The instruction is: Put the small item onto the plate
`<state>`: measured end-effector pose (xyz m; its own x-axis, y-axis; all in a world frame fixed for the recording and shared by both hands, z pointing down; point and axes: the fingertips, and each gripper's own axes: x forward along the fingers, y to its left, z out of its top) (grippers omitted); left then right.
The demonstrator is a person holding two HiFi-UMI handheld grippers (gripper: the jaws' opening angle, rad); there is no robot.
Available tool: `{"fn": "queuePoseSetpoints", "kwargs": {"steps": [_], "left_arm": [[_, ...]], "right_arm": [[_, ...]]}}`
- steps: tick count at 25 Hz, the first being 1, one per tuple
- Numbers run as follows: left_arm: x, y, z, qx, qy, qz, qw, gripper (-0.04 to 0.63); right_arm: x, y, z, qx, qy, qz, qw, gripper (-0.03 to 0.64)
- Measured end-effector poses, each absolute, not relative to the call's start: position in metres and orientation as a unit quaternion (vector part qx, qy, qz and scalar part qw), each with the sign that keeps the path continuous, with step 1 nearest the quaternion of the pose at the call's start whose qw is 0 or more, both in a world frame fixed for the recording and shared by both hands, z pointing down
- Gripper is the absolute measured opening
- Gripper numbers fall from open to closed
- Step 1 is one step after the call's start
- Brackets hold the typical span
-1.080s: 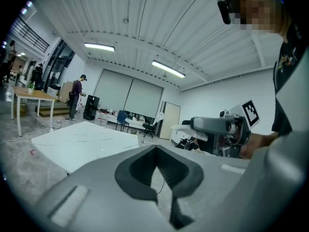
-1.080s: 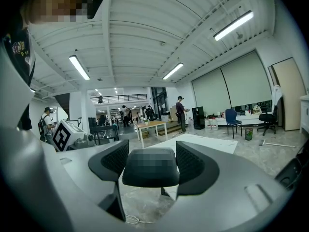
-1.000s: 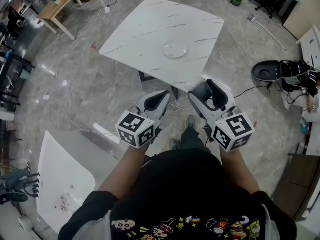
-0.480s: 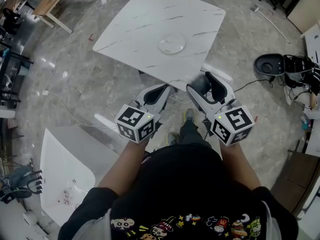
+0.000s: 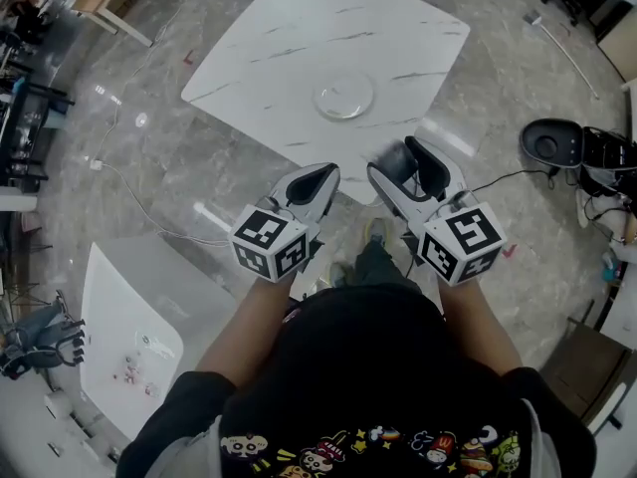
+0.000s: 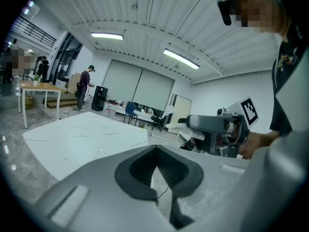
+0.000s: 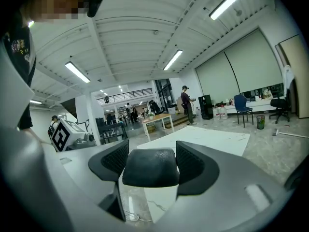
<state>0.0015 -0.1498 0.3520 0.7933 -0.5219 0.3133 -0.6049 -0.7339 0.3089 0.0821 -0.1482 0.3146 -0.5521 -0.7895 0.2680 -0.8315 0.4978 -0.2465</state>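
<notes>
Small item (image 7: 150,167), dark, sits clamped in the right gripper (image 5: 406,160); the plate (image 5: 343,98) lies ahead, slightly left, on the desk (image 5: 299,38). The left gripper (image 5: 317,177) is closed on nothing.

A black short-sleeved T-shirt (image 5: 368,366), printed with a row of bright cartoon figures (image 5: 368,451) in yellow, red, white and blue, clothes the operator, with dark trousers (image 5: 383,267) below. The left gripper (image 5: 317,179) and the right gripper (image 5: 410,163) share one build: smooth shells of pale grey moulded plastic that taper forward to jaws lined with black ribbed pads (image 6: 137,170). Each gripper carries a white cube at its rear, every visible face printed with a black square marker: the left marker cube (image 5: 271,248) and the right marker cube (image 5: 463,245). A black camera mount (image 6: 226,6) sits on the head.
</notes>
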Motion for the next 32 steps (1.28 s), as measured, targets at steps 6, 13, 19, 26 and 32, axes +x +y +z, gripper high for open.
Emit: {"fn": "queuePoseSetpoints", "kwargs": {"steps": [6,13,19,26,32], "left_arm": [[0.014,-0.19,0.364,0.908,-0.348,0.113,0.204,0.002],[0.012,-0.214,0.382,0.894,-0.371,0.125,0.217,0.002],[0.005,-0.246,0.404,0.893,-0.364,0.12,0.235,0.002],[-0.006,-0.282,0.428,0.893,-0.349,0.128,0.253,0.002],[-0.015,-0.296,0.459,0.889,-0.343,0.136,0.27,0.002]], "right_arm": [[0.11,-0.191,0.332,0.44,-0.877,0.184,0.061,0.33],[0.111,-0.229,0.362,0.414,-0.883,0.205,0.079,0.33],[0.089,-0.263,0.384,0.402,-0.887,0.204,0.104,0.33],[0.076,-0.299,0.427,0.407,-0.876,0.221,0.136,0.33],[0.065,-0.332,0.472,0.41,-0.87,0.224,0.16,0.33]]}}
